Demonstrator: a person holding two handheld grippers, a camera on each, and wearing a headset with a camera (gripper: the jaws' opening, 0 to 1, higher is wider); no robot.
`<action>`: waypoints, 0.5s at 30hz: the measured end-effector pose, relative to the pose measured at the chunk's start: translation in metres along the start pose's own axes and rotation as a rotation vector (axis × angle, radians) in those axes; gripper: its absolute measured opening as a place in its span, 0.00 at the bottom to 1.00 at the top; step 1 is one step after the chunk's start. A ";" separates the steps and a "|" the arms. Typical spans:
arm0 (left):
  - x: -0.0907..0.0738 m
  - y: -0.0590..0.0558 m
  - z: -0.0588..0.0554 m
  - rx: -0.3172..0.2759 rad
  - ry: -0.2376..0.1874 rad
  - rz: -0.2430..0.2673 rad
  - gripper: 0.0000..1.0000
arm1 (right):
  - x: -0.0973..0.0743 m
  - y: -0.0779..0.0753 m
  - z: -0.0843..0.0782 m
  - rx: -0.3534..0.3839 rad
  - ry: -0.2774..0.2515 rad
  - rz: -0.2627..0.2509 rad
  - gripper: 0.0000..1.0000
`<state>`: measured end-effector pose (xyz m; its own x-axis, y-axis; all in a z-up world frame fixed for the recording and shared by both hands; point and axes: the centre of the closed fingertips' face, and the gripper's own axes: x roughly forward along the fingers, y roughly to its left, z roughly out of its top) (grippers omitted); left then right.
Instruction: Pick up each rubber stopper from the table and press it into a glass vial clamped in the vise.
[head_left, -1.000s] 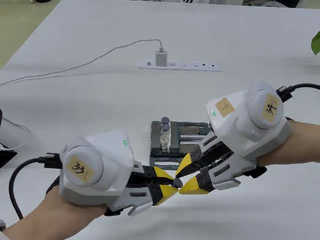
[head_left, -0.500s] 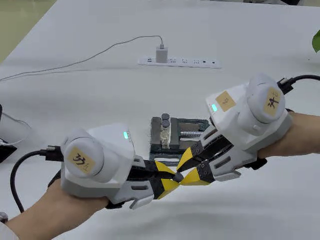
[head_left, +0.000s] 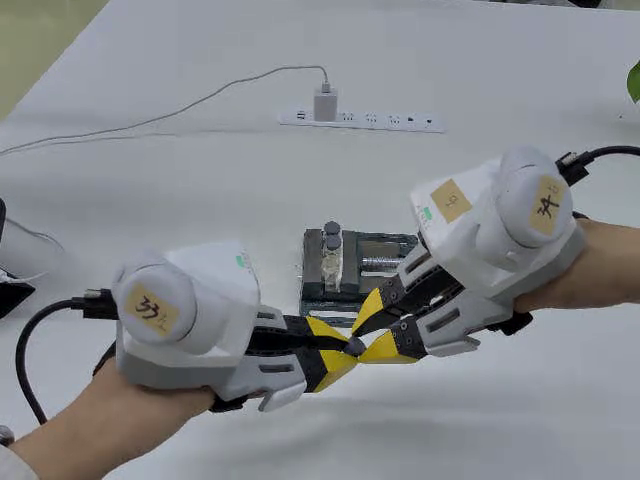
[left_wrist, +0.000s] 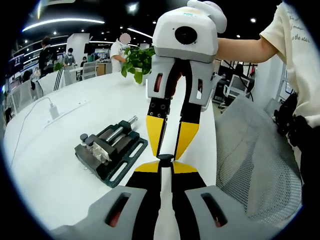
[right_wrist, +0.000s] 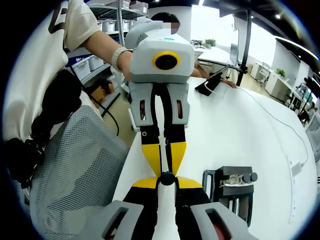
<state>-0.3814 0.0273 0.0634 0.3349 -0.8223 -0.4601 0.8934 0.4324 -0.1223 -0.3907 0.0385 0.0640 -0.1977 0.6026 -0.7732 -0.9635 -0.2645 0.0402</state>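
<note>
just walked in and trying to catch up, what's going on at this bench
A person holds two grippers, tips meeting just in front of the vise. A small dark rubber stopper sits between them: the left gripper has its jaws shut on it, the right gripper flanks it with its jaws, grip unclear. The glass vials clamped in the vise already carry dark tops.
</note>
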 end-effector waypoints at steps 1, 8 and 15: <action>0.001 -0.001 0.000 0.031 0.009 0.004 0.03 | 0.000 0.000 -0.001 0.001 0.003 0.004 0.07; 0.001 -0.002 0.002 0.156 0.034 0.012 0.02 | -0.003 -0.001 0.000 0.014 0.006 0.021 0.07; -0.001 -0.002 0.006 0.193 0.021 0.005 0.02 | -0.006 0.000 0.002 0.037 -0.006 0.033 0.06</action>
<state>-0.3819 0.0247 0.0689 0.3355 -0.8115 -0.4784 0.9330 0.3564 0.0498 -0.3903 0.0367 0.0697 -0.2307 0.5985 -0.7671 -0.9623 -0.2568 0.0890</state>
